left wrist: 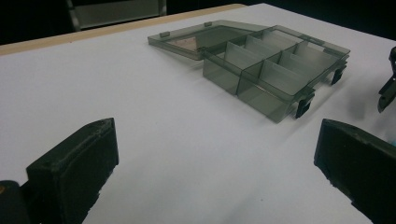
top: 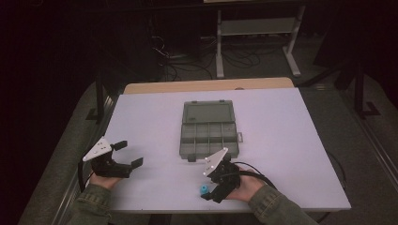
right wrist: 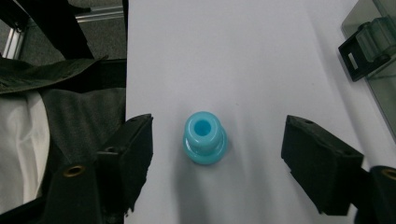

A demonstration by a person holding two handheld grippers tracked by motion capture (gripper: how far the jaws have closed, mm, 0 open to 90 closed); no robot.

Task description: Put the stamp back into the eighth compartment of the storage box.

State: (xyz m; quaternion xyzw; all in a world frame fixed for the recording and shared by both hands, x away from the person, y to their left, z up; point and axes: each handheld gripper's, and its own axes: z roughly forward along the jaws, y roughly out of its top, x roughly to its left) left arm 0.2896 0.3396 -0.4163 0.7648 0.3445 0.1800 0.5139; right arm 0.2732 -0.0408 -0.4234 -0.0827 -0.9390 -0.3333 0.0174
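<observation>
Blue plastic spool [right wrist: 204,138] stands upright near the table's [top: 281,140] front edge, between the right gripper's [right wrist: 217,144] parted jaws, untouched. Light, rigid, slick; best pinched on the upper barrel. Left gripper [left wrist: 215,158] wide apart, empty.

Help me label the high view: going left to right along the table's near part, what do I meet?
Left gripper → blue part → right gripper, jaws apart around the blue part, not pressing on it.

I see dim, soft frames: the tabletop [top: 281,140] glows pale, surroundings fall black, and shadows stay faint.
</observation>
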